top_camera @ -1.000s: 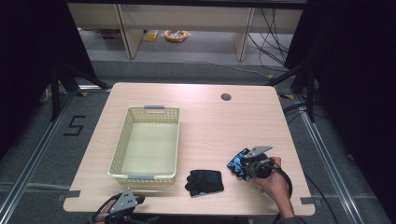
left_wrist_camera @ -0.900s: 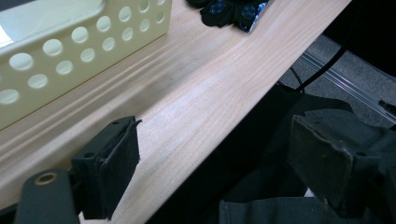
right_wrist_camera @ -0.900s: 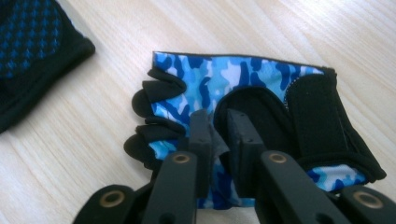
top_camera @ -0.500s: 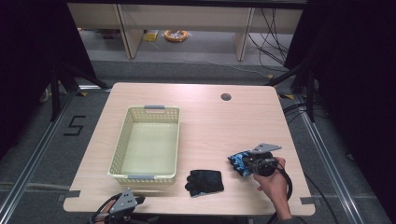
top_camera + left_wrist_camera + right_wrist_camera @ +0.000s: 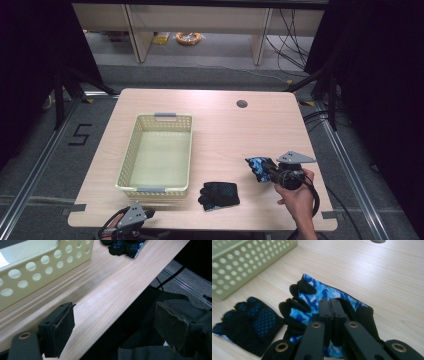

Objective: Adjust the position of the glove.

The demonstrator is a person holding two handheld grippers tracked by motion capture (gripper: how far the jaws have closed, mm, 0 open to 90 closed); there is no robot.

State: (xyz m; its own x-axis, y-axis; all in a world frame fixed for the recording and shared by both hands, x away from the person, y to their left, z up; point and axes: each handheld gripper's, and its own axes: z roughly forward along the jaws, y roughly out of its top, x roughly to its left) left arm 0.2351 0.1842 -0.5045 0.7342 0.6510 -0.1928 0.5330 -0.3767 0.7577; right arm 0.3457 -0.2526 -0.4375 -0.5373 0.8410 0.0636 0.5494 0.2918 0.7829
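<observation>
We've got the right gripper (image 5: pixel 331 305) clamped shut on the blue camouflage-print fingerless fabric glove (image 5: pixel 317 300), pinched at its cuff end so the finger stubs hang free toward the pale yellow perforated plastic basket (image 5: pixel 159 152). In the high view that glove (image 5: pixel 257 166) sits at the table's right front, apparently just lifted clear. Its mate, the black glove with blue-dotted grip palm (image 5: pixel 219 194), lies flat on the light wood table (image 5: pixel 225 130), palm up, just right of the basket's near corner. Our left gripper (image 5: pixel 115 330) idles with jaws wide apart and nothing between them, parked off the front edge so it doesn't block the path to the basket. Likely next: carry over the rim, release.
</observation>
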